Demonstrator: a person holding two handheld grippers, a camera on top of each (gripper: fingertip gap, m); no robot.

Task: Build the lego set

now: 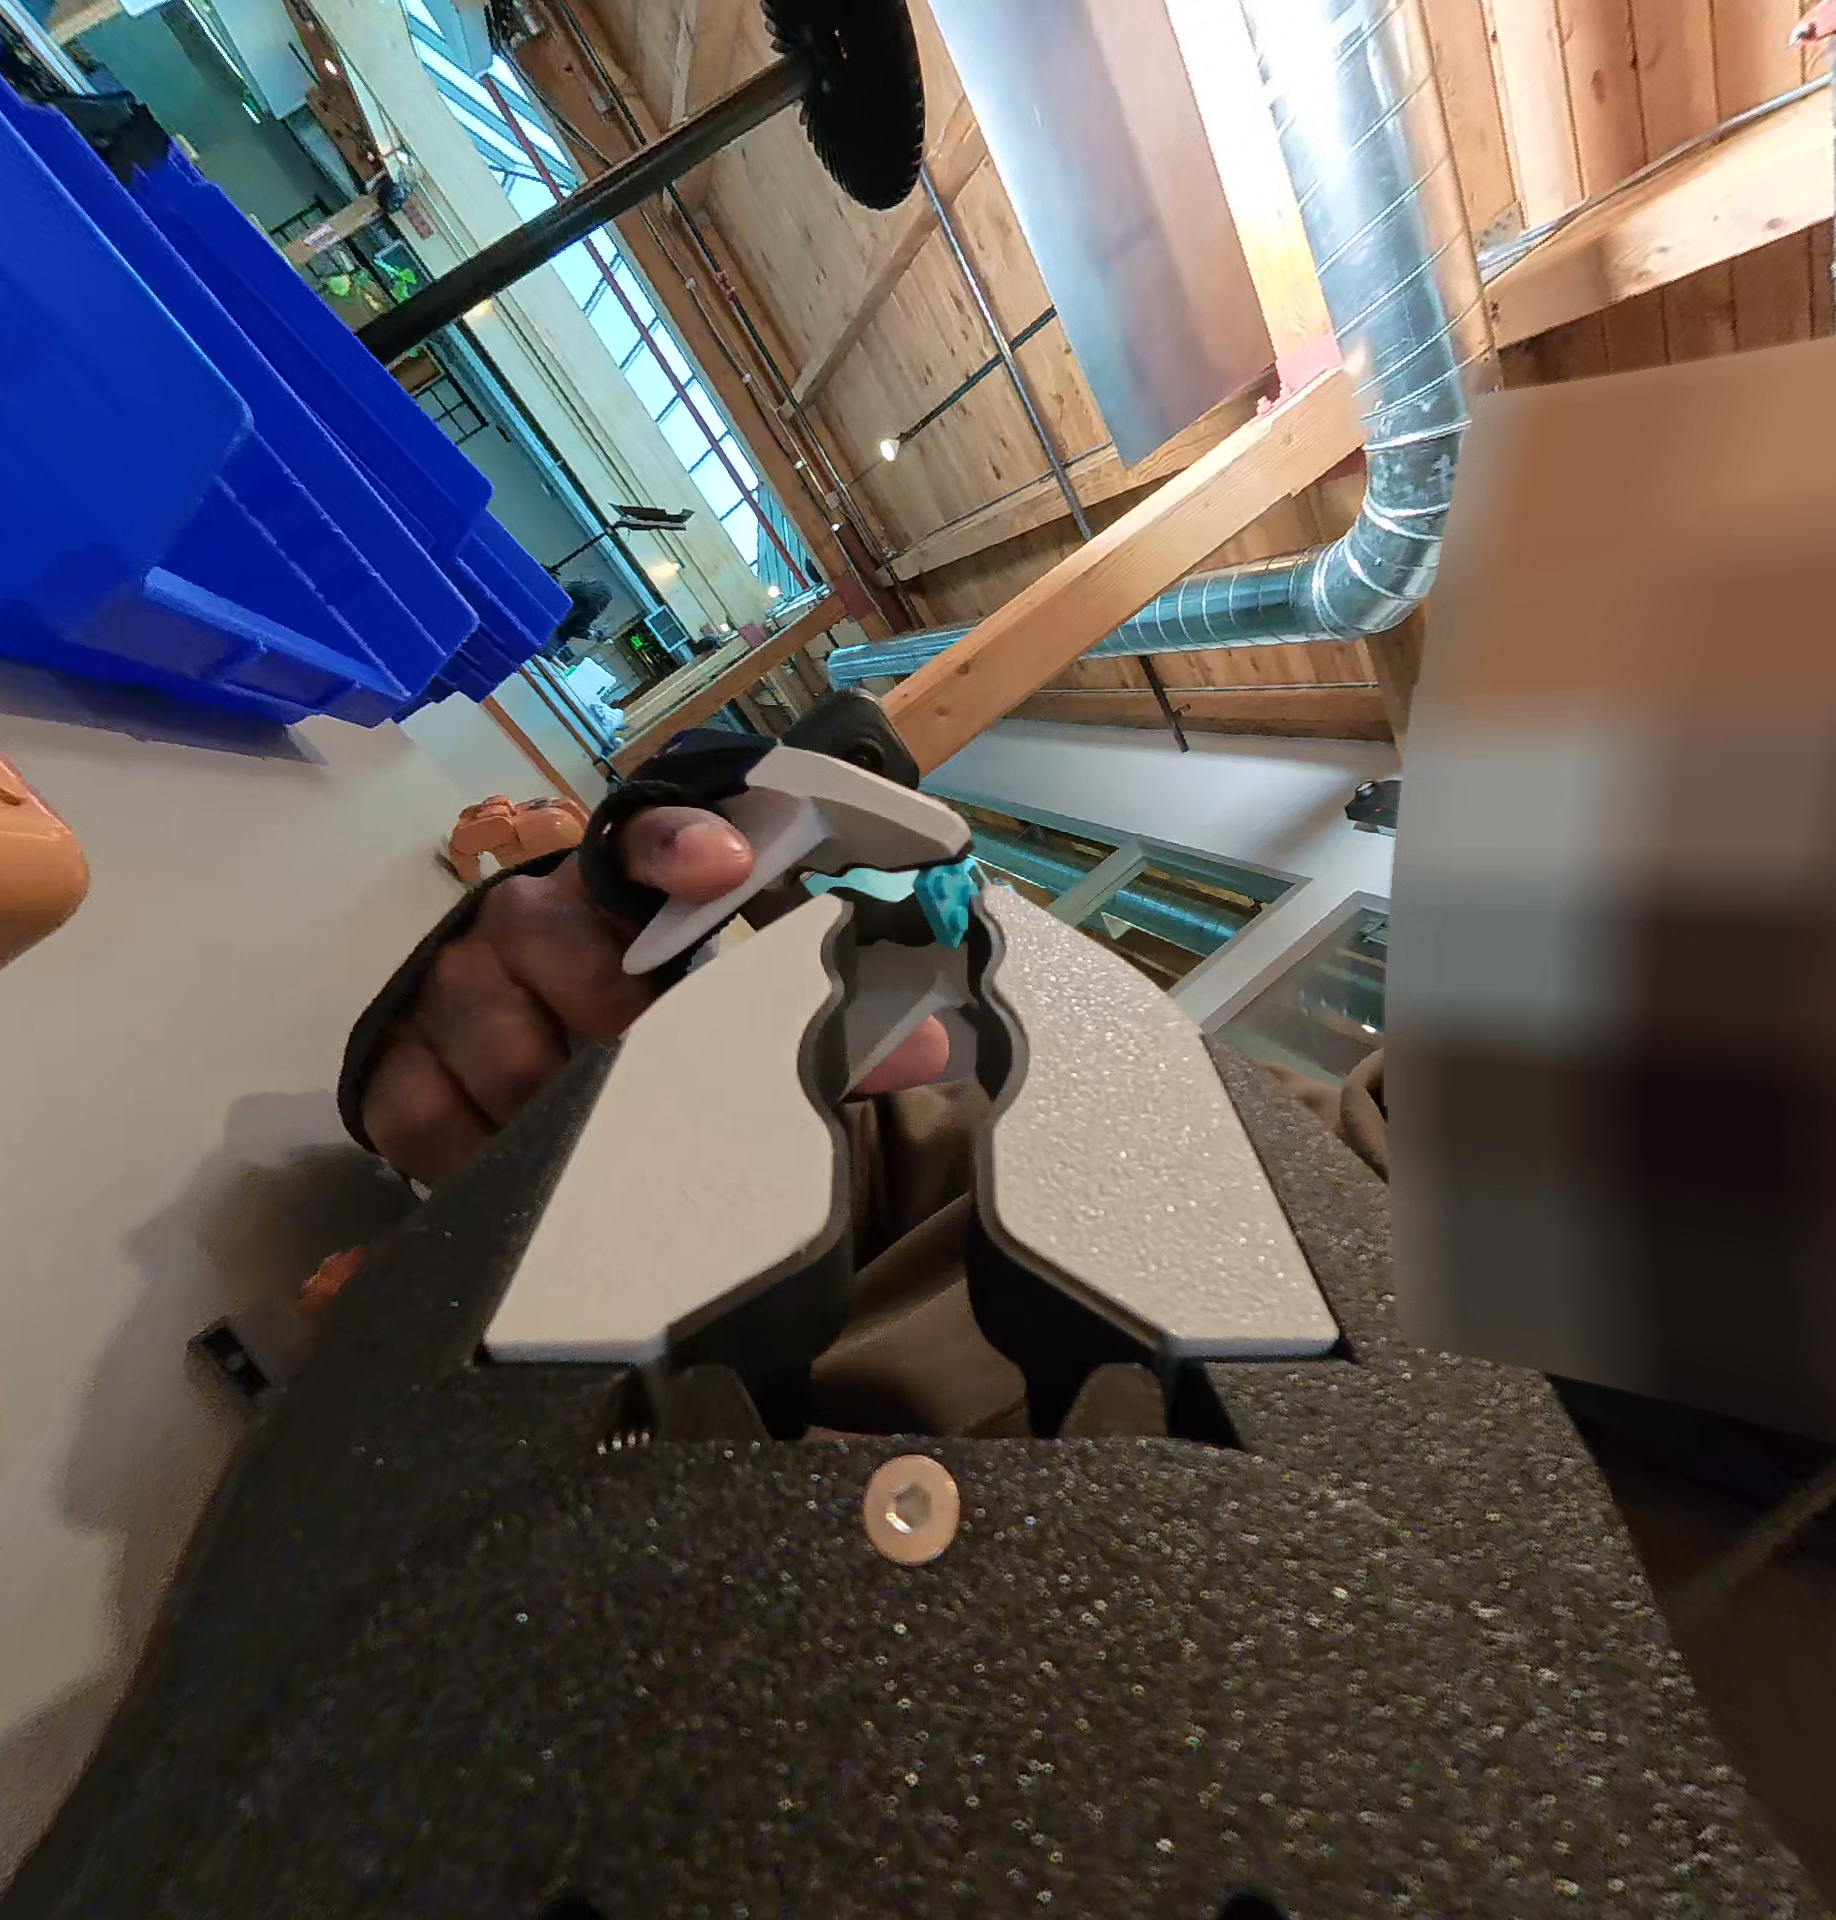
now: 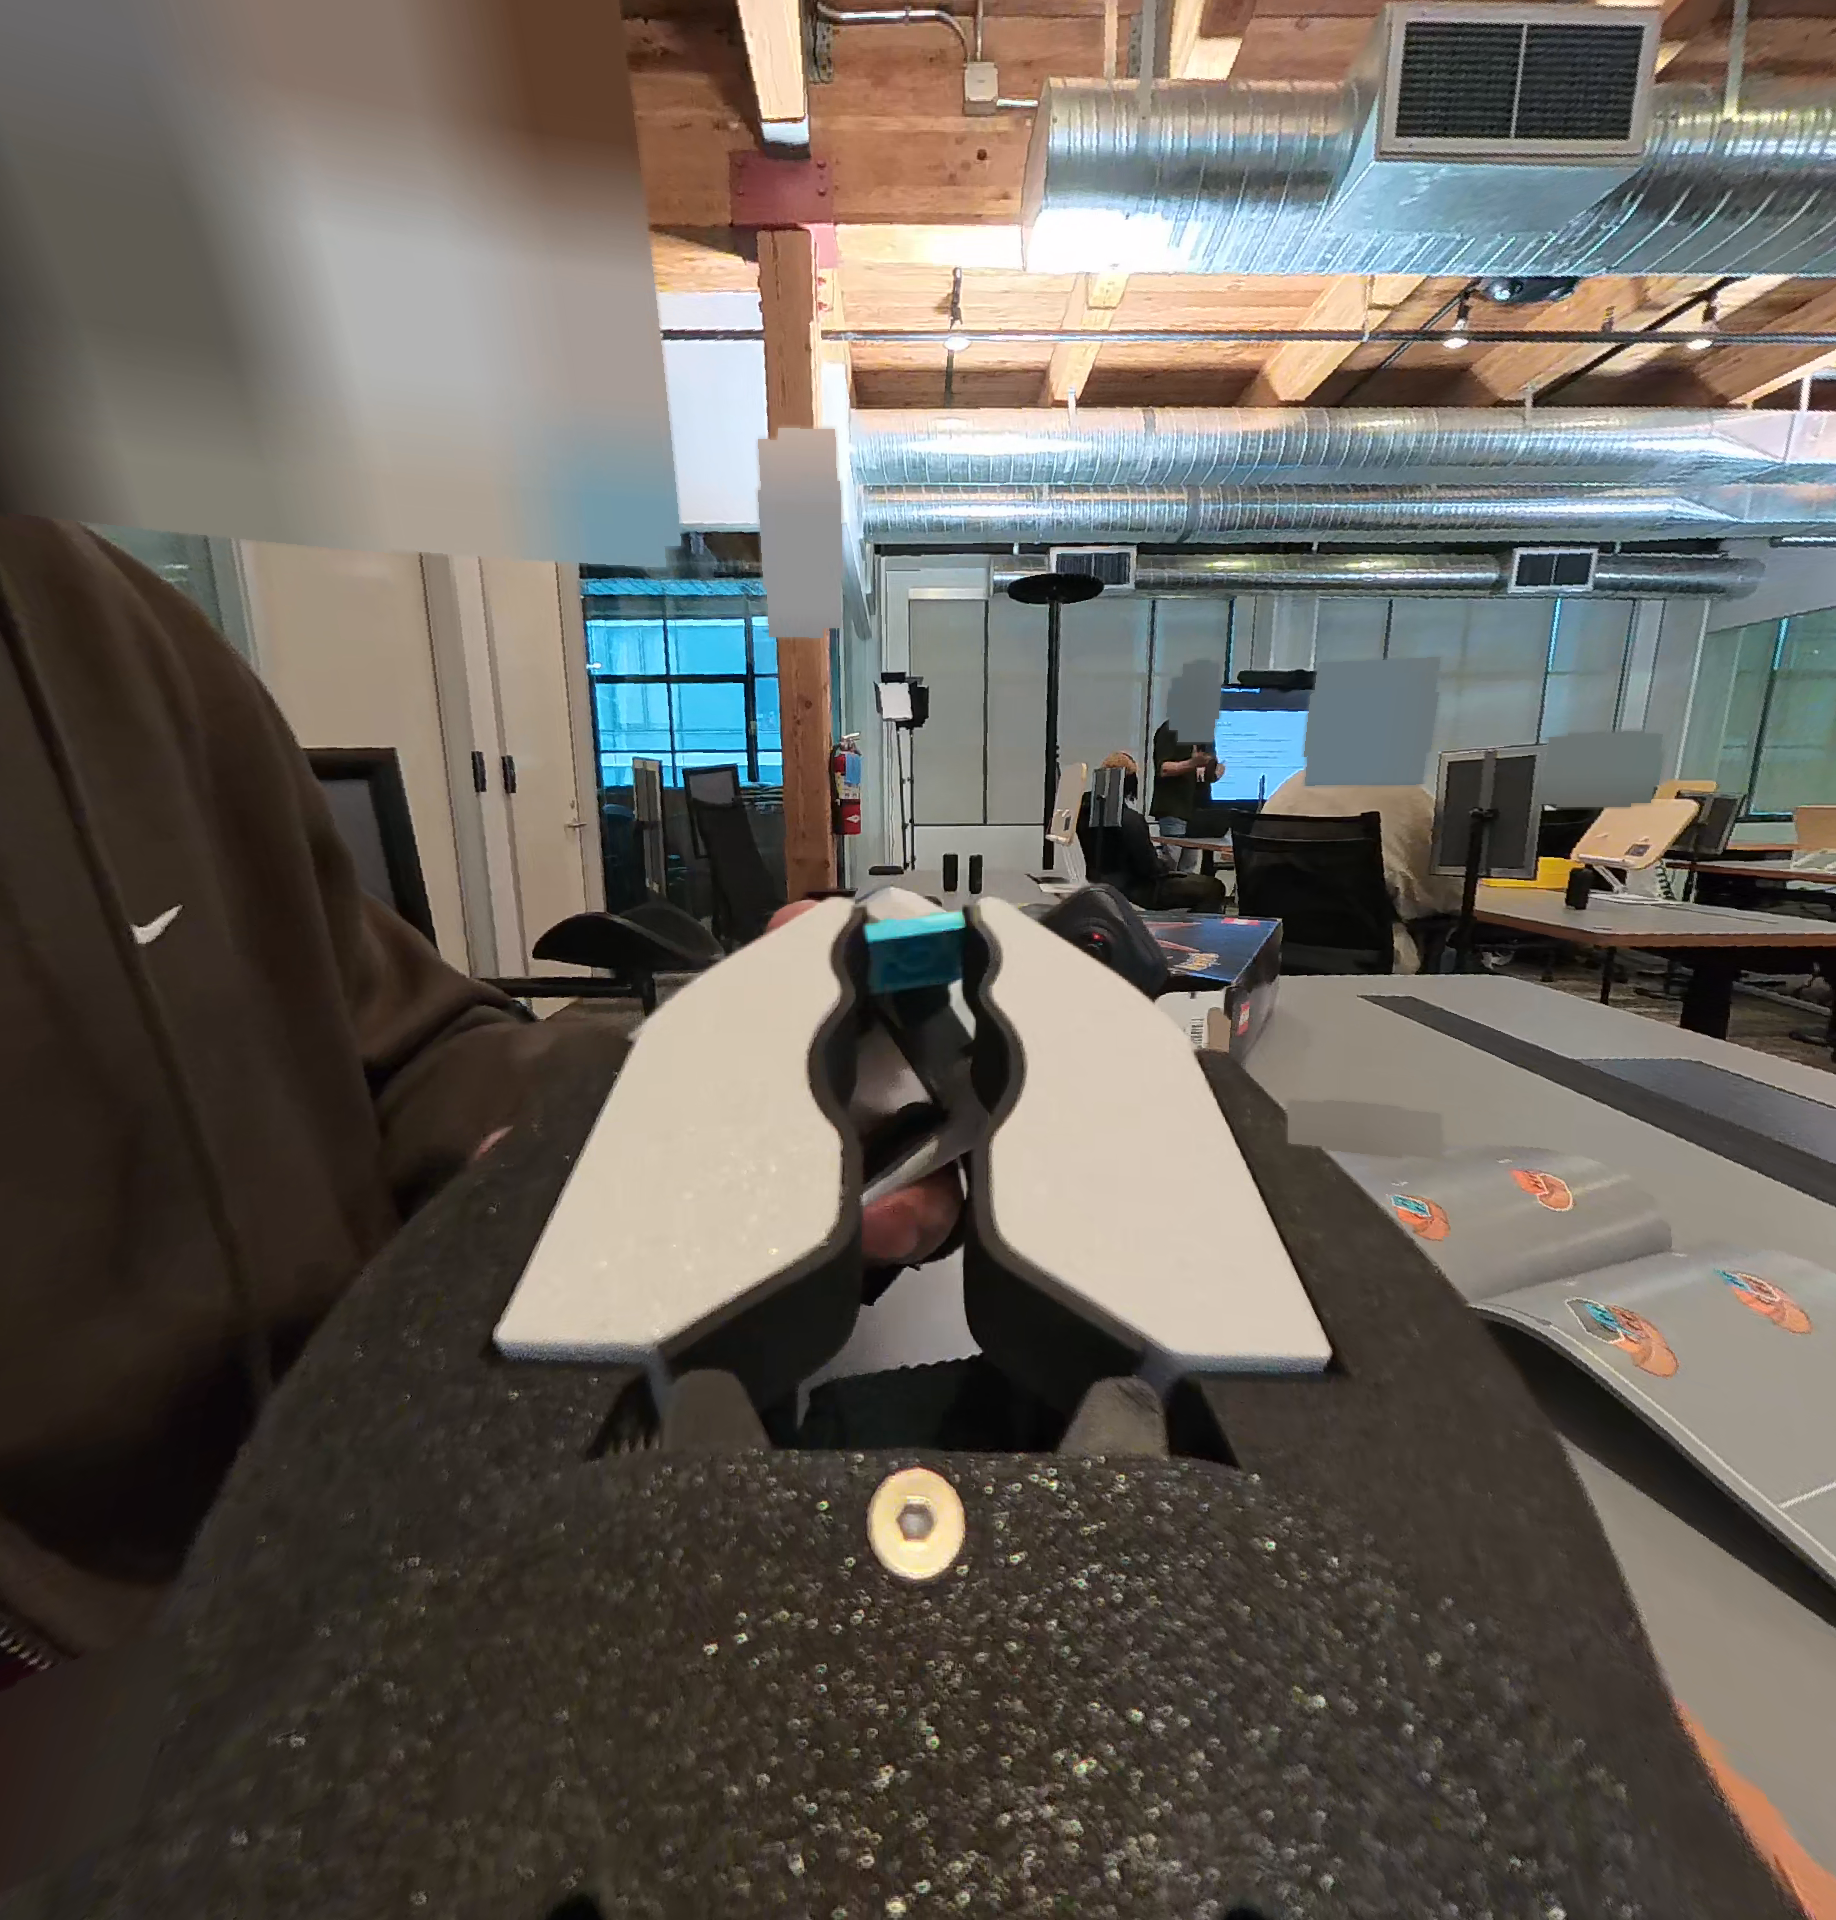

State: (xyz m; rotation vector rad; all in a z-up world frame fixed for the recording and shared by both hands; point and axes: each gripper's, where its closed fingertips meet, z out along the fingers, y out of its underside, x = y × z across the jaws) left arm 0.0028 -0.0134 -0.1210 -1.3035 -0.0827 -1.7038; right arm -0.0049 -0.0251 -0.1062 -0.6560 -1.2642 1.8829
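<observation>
A small teal brick (image 2: 914,951) sits between the tips of my right gripper (image 2: 916,935), which is shut on it and holds it up in the air. In the left wrist view the same teal brick (image 1: 943,906) lies at the tips of my left gripper (image 1: 912,909), against its right-hand finger. The left jaws stand a narrow gap apart, and I cannot tell whether they grip the brick. The right gripper's white fingers (image 1: 852,821) come in from the left, tip to tip with mine, held by a hand (image 1: 478,1029).
Blue bins (image 1: 166,416) stand on the white table (image 1: 218,935), with orange Lego pieces (image 1: 10,862) beside them. An open instruction booklet (image 2: 1620,1299) and a Lego box (image 2: 1215,966) lie on the grey table (image 2: 1465,1060). A person's brown hoodie (image 2: 166,1039) is close on the left. The grippers are tip to tip, or close to it.
</observation>
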